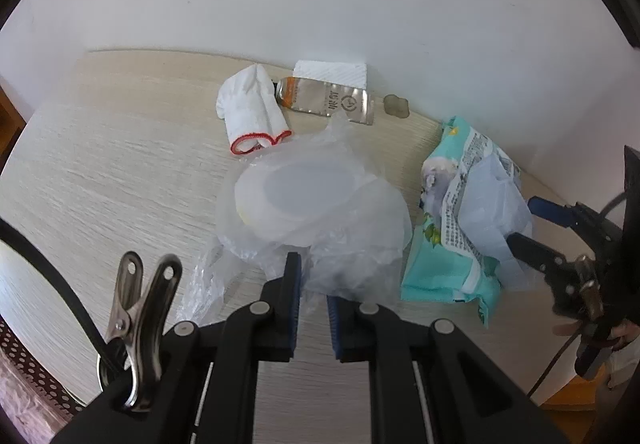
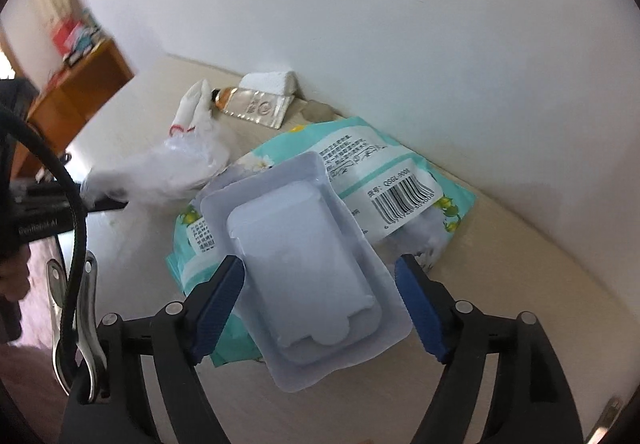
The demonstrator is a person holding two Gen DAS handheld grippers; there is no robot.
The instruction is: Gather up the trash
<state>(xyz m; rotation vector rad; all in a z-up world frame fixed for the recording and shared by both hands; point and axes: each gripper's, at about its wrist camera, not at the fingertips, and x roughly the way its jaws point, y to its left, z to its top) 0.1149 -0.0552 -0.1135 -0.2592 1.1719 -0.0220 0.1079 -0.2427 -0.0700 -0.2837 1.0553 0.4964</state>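
Clear blister tray (image 2: 312, 276) sat nearest, between fingers of my right claw (image 2: 320, 308), spread wide, not gripping. Tray lay atop teal wipes pack (image 2: 416, 180) at right of table (image 1: 120, 172). My left claw (image 1: 313, 296) nearly together, pinching thin plastic bag (image 1: 320, 212) at near edge. Judged step: bagging trash. Next: close right claw on tray, carry left into bag.

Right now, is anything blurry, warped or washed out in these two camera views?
Left wrist view: fisheye bends the table edge into a curve, dark corners; the silver tube shows glare; the plastic bag looks pale and soft. Right wrist view: the wooden cabinet at far left is smeared, while the barcode on the teal wipes pack stays sharp.
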